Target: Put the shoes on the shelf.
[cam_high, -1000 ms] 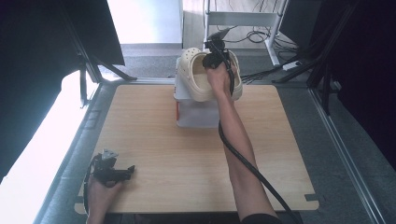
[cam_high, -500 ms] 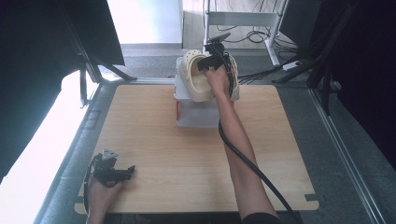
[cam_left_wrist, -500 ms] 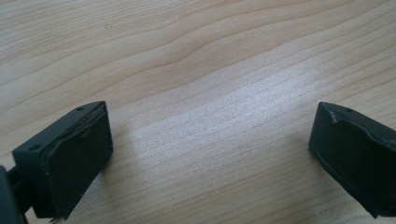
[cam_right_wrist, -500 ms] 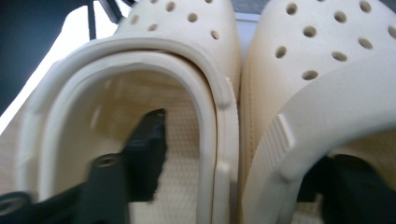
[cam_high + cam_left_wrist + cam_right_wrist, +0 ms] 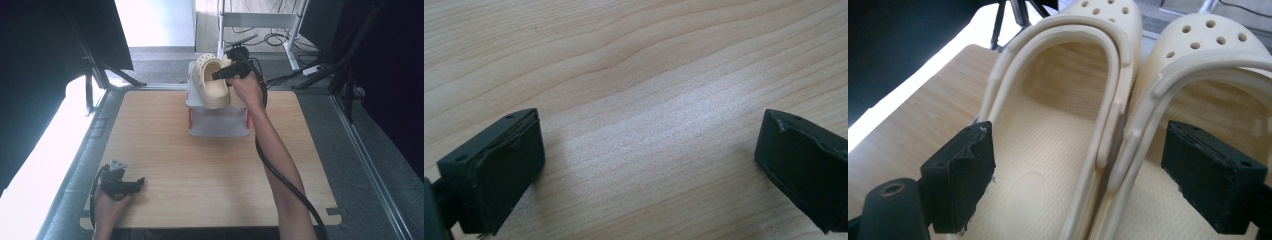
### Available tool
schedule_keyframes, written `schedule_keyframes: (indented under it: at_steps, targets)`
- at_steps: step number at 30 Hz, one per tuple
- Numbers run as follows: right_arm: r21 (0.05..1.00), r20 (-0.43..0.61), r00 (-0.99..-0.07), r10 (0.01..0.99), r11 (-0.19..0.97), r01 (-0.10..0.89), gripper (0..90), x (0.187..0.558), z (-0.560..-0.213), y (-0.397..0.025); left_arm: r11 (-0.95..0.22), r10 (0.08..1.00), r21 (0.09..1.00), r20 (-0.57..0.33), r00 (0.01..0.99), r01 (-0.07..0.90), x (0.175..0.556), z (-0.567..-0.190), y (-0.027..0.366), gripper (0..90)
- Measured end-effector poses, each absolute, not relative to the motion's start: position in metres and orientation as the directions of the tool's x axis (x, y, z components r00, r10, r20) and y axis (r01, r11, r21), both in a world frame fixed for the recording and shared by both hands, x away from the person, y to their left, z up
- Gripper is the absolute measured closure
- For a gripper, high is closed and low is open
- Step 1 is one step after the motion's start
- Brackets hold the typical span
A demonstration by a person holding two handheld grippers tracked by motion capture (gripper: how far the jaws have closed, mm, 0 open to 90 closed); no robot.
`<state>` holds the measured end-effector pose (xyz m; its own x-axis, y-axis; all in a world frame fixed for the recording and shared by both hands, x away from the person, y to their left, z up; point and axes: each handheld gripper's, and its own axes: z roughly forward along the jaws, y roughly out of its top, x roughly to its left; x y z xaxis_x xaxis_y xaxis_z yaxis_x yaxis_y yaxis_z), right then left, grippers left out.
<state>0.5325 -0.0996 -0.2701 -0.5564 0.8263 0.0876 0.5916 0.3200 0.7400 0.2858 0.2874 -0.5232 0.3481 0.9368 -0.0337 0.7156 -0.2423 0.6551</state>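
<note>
Two cream clogs (image 5: 214,82) sit side by side on top of a small white rack (image 5: 218,121) at the far edge of the table (image 5: 200,165). In the right gripper view we see them with their inner walls touching: the left clog (image 5: 1058,125) and the right clog (image 5: 1198,100).

Our right gripper (image 5: 231,70) hangs over them with its jaws apart, one dipping into each shoe, so that both touching walls lie between the pads. If we close here, we judge we would pinch both clogs at once; lifting could then drag the pair, and one might slip free and drop off the rack. The soft foam walls may also fold under the squeeze and loosen the hold. A sideways pull could shift the light rack itself.

Well away from the rack, our left gripper (image 5: 121,184) rests on the near left of the table, jaws wide and empty.
</note>
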Motion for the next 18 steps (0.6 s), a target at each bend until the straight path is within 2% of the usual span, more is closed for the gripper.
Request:
schedule_keyframes:
  at_steps: [7, 18]
  targets:
    - [0.735, 0.034, -0.631, 0.775, 0.409, 0.541, 11.4, 0.513, -0.272, -0.103, -0.245, 0.935, 0.651, -0.036, 0.352, 0.718, 0.286, -0.523, 0.288, 0.0]
    - [0.740, 0.020, -0.703, 0.711, 0.462, 0.489, 9.8, 0.484, -0.277, -0.112, -0.245, 0.935, 0.651, -0.036, 0.352, 0.718, 0.286, -0.523, 0.288, 0.0]
